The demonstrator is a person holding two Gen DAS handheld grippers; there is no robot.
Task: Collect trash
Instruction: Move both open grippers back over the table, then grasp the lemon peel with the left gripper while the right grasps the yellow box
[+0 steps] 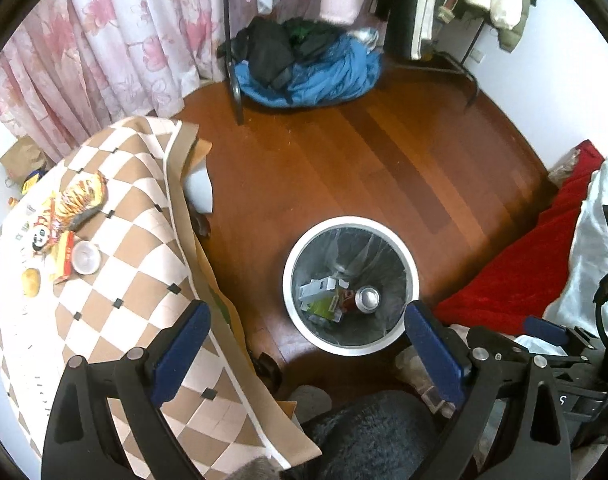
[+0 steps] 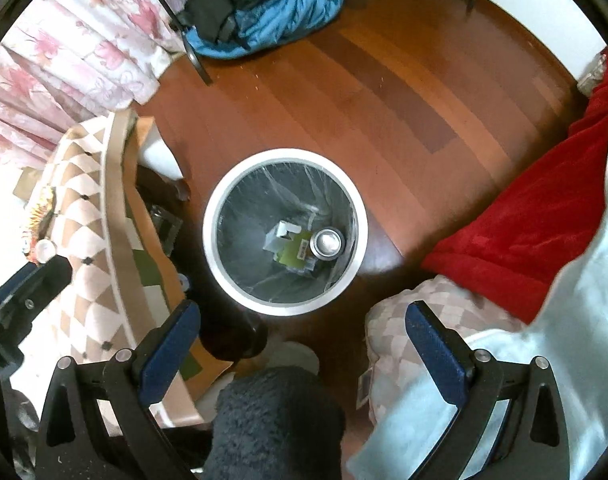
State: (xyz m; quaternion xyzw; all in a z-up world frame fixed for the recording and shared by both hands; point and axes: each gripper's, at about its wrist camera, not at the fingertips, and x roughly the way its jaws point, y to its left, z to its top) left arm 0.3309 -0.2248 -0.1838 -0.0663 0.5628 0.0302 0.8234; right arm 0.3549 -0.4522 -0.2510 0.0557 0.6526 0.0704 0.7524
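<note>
Round white-rimmed waste bin [image 2: 285, 308] with clear plastic liner, standing on reddish-brown wooden floor [image 2: 384, 92]. Inside at bottom: silver aluminium drink can [image 2: 327, 243] upright, touching green-and-white cardboard cartons [image 2: 290, 252]. Left of bin: table draped in brown-and-cream checked cloth [image 1: 136, 280], carrying orange snack wrappers [image 1: 78, 200], round white lid [image 1: 86, 257] and yellow-red carton [image 1: 64, 256]. Right of bin: red blanket [image 1: 536, 276]. Beyond bin: blue fabric heap [image 1: 324, 76] with dark clothing on top, beside pink floral curtain [image 1: 104, 40]. Left gripper [image 1: 304, 328] above bin edge, blue-padded jaws spread wide, holding nothing. Right gripper [image 2: 302, 326] over bin, jaws likewise spread, empty.
</note>
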